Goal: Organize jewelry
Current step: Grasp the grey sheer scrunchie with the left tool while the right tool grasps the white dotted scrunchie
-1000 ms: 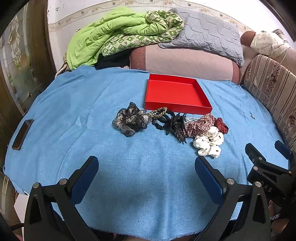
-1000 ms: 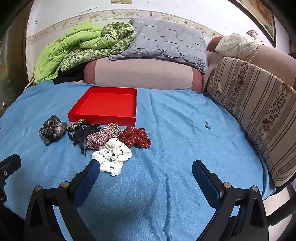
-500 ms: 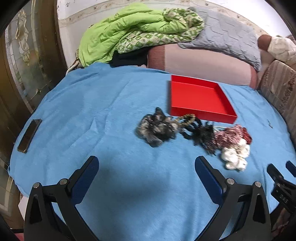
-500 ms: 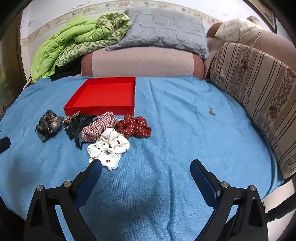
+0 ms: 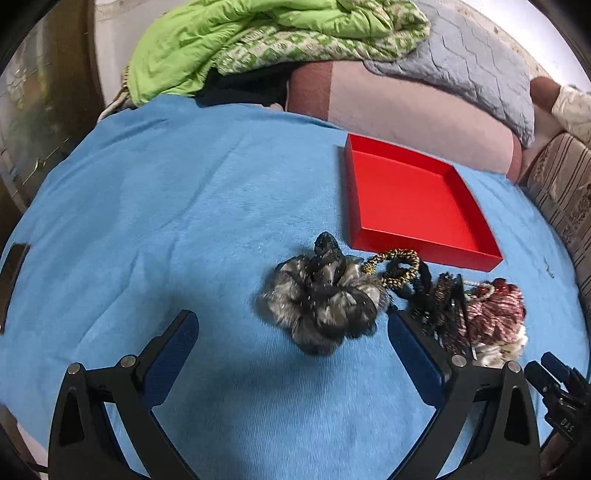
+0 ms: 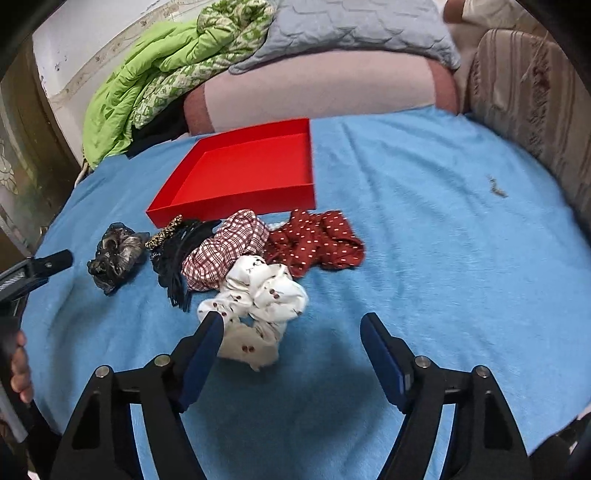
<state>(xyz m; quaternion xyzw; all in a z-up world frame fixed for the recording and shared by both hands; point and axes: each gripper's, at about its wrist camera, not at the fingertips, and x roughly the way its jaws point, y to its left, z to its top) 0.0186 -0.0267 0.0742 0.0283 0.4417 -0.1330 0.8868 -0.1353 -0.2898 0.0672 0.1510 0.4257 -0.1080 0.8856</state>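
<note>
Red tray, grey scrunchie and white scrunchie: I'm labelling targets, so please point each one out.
Red tray point(image 6: 236, 201): right wrist view, near wall.
Grey scrunchie point(image 5: 325, 299): left wrist view, middle of the ruffles.
White scrunchie point(image 6: 262, 291): right wrist view, upper folds.

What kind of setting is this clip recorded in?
Most likely a home living room or bedroom: a blue blanket is spread as a work surface, a green quilt and grey pillow are piled behind it, and a striped sofa cushion sits at the right.
</note>
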